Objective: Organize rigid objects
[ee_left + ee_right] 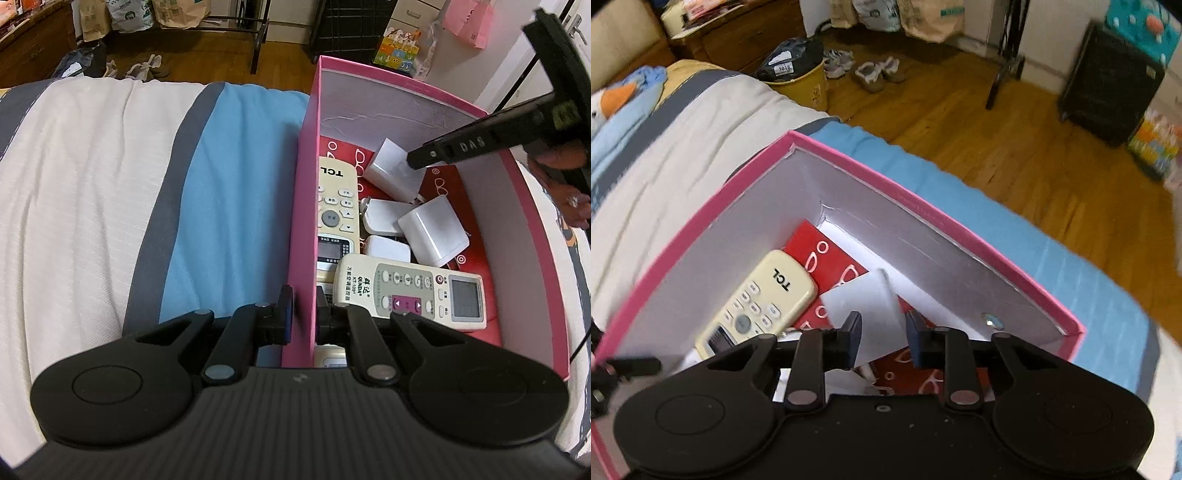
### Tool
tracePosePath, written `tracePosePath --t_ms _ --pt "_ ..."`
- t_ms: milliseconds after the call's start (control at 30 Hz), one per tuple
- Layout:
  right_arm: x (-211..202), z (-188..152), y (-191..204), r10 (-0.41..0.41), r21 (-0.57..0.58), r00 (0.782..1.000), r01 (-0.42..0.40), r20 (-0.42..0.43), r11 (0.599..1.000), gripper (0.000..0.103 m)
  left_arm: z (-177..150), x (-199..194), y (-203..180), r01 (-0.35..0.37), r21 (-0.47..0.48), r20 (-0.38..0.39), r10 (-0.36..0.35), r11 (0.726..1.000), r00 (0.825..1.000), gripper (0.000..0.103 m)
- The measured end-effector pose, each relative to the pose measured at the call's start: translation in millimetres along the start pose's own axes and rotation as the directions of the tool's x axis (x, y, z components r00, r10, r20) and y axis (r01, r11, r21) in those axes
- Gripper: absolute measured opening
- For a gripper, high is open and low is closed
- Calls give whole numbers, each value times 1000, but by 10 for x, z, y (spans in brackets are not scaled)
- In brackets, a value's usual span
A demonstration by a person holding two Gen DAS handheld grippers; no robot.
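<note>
Left wrist view showed the striped bed cover (110, 177) on the left, then the left tongs (303, 314) clamped on the near wall of the tall pink cardboard box (301, 206), one pad either side. That wall looked thin and liable to flex. Inside lay a cream TCL remote control (338, 199), several glossy white plastic charger blocks (434, 229) and a white QUNDA remote control (410, 291): light, stiff, probably slippery, best pinched across flat sides. Further right, the right tongs (415, 160) reached in from above. In the right wrist view they were narrowly apart around a white block (871, 314), blurred; whether the pads pressed it I could not tell. A remote beneath was half hidden.
</note>
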State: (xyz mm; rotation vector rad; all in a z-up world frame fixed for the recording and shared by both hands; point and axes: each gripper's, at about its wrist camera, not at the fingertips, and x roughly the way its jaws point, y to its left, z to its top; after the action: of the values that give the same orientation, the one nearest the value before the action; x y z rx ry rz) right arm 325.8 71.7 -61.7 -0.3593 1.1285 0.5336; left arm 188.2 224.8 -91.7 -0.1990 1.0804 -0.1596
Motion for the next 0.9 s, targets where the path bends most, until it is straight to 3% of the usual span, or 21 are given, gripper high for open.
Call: tracePosePath --t_ms 133,267,400,633,767,900 --pt "-239 -122 32 3 1 995 -3 101 1000 30 0 -12 -17 -8 4 1 8 1000 1000 10" --pt "-567 -342 16 34 33 975 -42 219 999 31 -1 -32 -43 -27 8 5 27 1000 1000 11" --pt "-796 -576 -66 70 114 957 -106 280 988 32 8 -65 -85 -56 11 11 56 998 998 11" --pt "-1114 -971 -74 94 123 928 -147 361 981 33 -7 -253 -232 -108 21 37 107 994 994 14" --pt "-1353 -1148 -59 88 101 911 -139 402 985 33 19 -432 -326 -141 29 45 140 990 989 22" --pt "-1664 -1313 -47 78 85 881 -133 466 987 34 39 -725 -514 -158 46 85 154 986 984 35"
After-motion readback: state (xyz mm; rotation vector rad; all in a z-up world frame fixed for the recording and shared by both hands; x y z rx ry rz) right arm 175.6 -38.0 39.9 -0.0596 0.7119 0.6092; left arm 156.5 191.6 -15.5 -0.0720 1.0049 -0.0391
